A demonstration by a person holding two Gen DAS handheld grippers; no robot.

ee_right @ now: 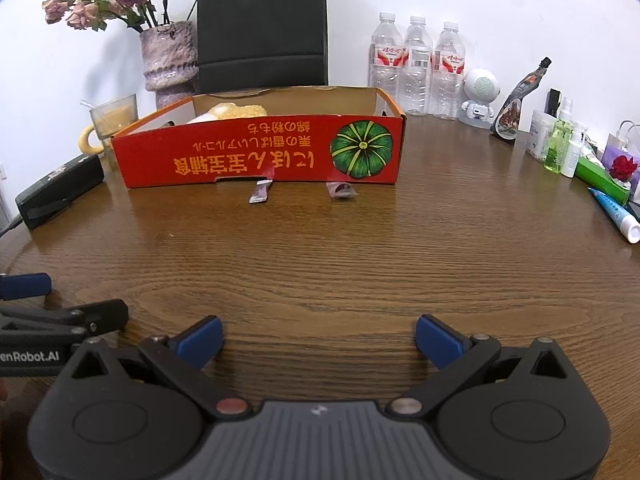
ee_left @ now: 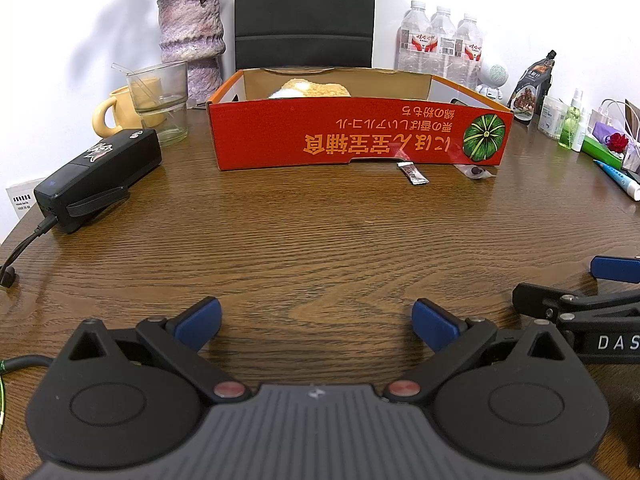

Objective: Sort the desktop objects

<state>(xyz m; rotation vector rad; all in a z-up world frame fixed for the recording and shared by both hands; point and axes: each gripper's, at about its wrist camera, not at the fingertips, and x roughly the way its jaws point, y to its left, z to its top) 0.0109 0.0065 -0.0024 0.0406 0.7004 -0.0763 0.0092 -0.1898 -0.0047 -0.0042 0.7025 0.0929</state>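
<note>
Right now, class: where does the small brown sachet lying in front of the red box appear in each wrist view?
Left wrist: brown sachet right of centre, below the red box.
Right wrist: brown sachet left of centre.
Shared landmark: the box's green pumpkin picture.

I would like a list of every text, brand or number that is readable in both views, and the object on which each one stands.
"DAS", cut off at the frame edge: on the right tongs, seen from the left wrist.
"enRobot.AI", cut off at the start: on the left tongs, seen from the right wrist.
Orange Japanese lettering, upside down: on the red box; I cannot read it reliably.
Water bottles labels: too small.
Blue tube print: too small.
</note>
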